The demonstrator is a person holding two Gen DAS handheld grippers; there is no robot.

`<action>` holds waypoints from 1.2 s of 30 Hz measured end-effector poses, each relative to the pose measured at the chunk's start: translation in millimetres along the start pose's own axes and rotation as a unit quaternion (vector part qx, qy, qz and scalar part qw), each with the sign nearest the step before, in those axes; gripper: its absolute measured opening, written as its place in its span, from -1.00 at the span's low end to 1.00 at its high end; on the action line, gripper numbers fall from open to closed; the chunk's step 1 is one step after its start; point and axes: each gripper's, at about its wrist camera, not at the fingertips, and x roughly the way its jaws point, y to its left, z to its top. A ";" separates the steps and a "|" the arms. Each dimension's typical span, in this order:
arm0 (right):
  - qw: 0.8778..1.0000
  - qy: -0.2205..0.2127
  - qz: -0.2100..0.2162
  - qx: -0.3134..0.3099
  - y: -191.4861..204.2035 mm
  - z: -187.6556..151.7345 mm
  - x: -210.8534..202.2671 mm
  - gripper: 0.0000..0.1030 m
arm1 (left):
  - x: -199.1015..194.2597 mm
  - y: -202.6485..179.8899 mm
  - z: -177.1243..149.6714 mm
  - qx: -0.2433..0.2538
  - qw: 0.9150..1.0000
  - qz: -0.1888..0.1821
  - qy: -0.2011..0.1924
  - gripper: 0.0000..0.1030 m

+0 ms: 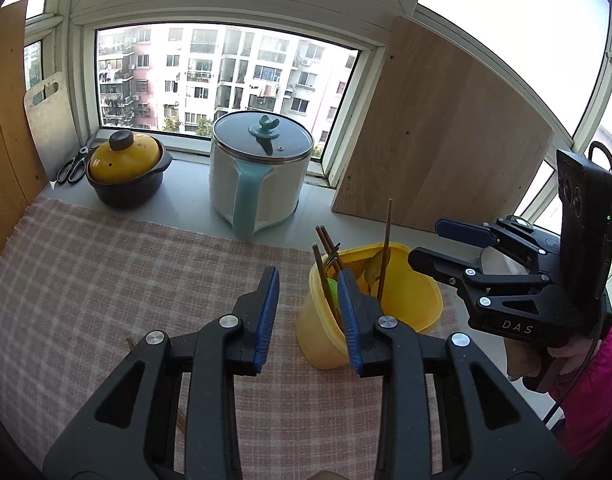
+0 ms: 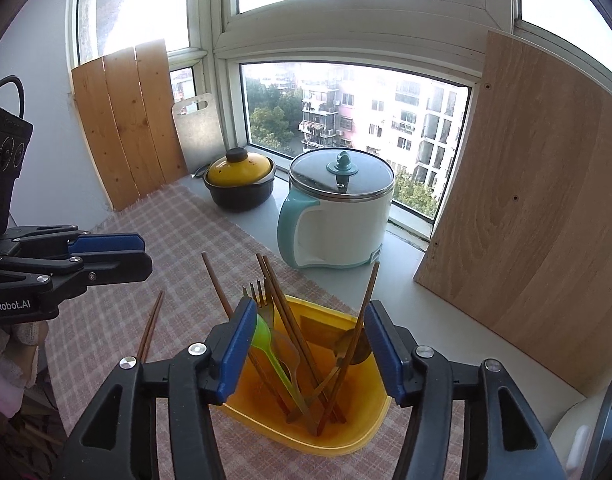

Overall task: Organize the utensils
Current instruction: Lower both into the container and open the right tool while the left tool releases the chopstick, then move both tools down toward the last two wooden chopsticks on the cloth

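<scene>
Checked woven cloth (image 2: 193, 216) carries a glossy yellow plastic holder (image 2: 346, 436) of wooden chopsticks (image 2: 289, 320), both grippers' fingers released.

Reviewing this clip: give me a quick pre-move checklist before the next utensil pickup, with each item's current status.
1. Left gripper empty, jaws apart: ok.
2. Right gripper empty, jaws apart above the yellow holder: ok.
3. Holder upright on the checked cloth: ok.
4. Utensils inside it, including the green spoon and fork: ok.
5. Loose chopsticks left on the cloth: not ok.
6. Whether other utensils lie out of view: cannot tell.
</scene>
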 end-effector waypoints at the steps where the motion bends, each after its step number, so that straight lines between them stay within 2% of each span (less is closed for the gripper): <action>1: 1.000 -0.001 0.002 0.001 4.0 -1.0 -1.2 0.29 | -3.0 6.0 -3.0 -0.004 1.000 0.003 0.001 -0.36; 2: 1.000 -0.002 0.003 0.000 8.3 -2.0 -2.3 0.33 | -6.2 12.9 -6.1 -0.008 1.000 0.006 0.002 -0.29; 5: 1.000 -0.003 0.006 -0.001 22.2 -5.0 -4.6 0.39 | -12.6 30.9 -15.1 -0.018 1.000 0.019 0.009 -0.29; 19: 1.000 0.013 0.024 0.001 90.5 -23.5 1.7 0.40 | -22.5 109.4 -69.1 -0.049 0.995 0.064 0.055 -0.29; 28: 0.997 0.058 0.043 0.002 138.3 -47.2 39.8 0.40 | -21.1 155.9 -109.1 -0.080 0.990 0.084 0.075 -0.29; 36: 0.993 0.104 0.048 0.000 174.8 -65.8 89.8 0.40 | -20.6 174.8 -139.3 -0.075 0.987 0.110 0.093 -0.29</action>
